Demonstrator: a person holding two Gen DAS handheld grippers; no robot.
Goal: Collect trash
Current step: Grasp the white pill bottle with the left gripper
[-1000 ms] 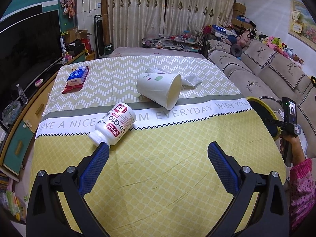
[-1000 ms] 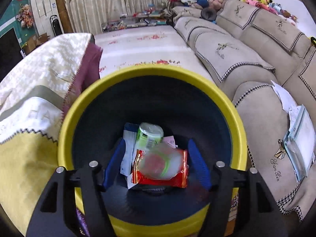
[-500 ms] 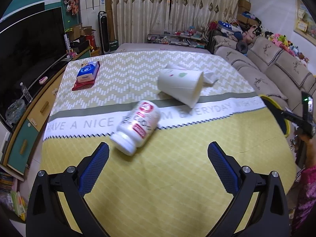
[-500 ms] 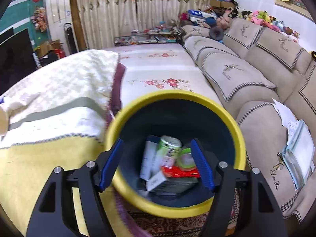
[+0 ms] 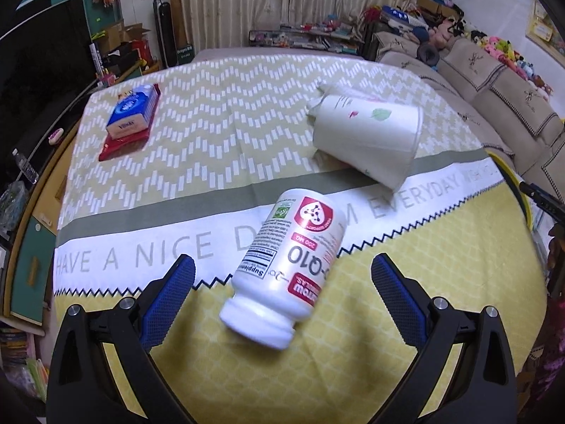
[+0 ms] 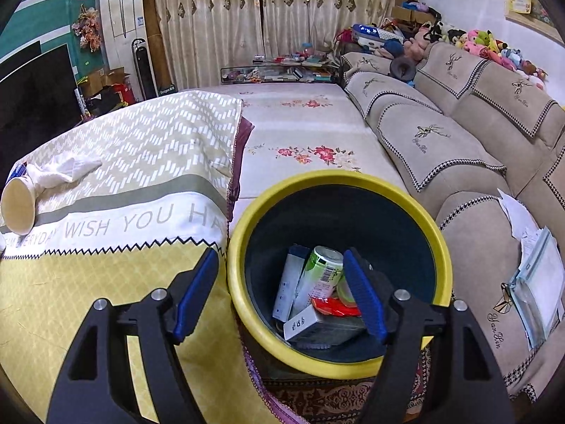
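1. We see our left tongs spread apart around a white supplement bottle lying on the worktop, untouched
2. Our right tongs stand apart, empty, over the yellow-rimmed bin; a green can lies inside

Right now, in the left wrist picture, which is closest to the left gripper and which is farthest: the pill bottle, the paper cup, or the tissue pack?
From the left gripper:
1. Pill bottle, lying on its side between the open fingers, untouched.
2. Paper cup, tipped over, farther back on the right.
3. Tissue pack, far back on the left.
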